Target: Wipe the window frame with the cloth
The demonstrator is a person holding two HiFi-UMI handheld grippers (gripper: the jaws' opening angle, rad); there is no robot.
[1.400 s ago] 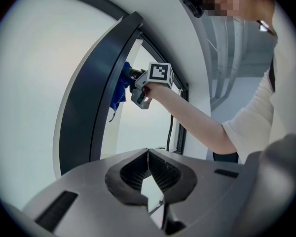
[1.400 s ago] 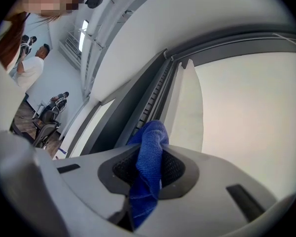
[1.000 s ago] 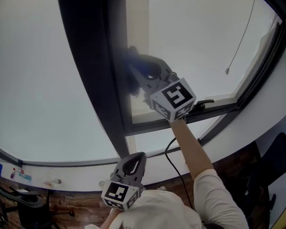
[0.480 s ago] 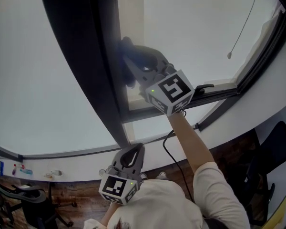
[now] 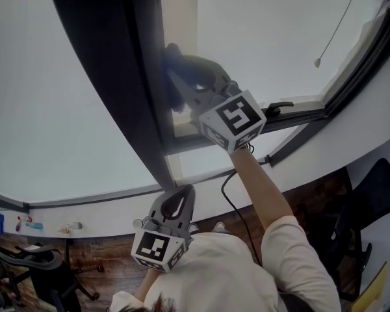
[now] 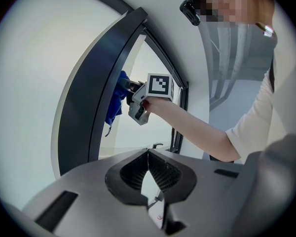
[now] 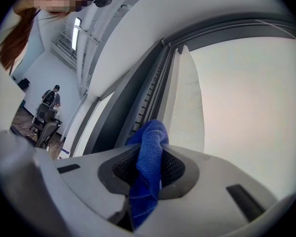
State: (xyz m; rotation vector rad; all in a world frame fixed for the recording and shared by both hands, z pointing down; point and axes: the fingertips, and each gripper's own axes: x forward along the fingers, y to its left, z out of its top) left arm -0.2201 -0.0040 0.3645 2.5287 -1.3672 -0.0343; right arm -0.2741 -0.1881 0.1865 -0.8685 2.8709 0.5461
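My right gripper (image 5: 182,91) pinches blue cloth (image 7: 148,147); bunched end ahead of jaws pressed on dark window frame (image 5: 127,90) for wiping. My left gripper (image 6: 149,174) pressed together, empty, parked below, clear of stroke.

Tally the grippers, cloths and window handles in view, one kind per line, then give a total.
2 grippers: left gripper, right gripper
1 blue cloth
1 window handle
Total: 4
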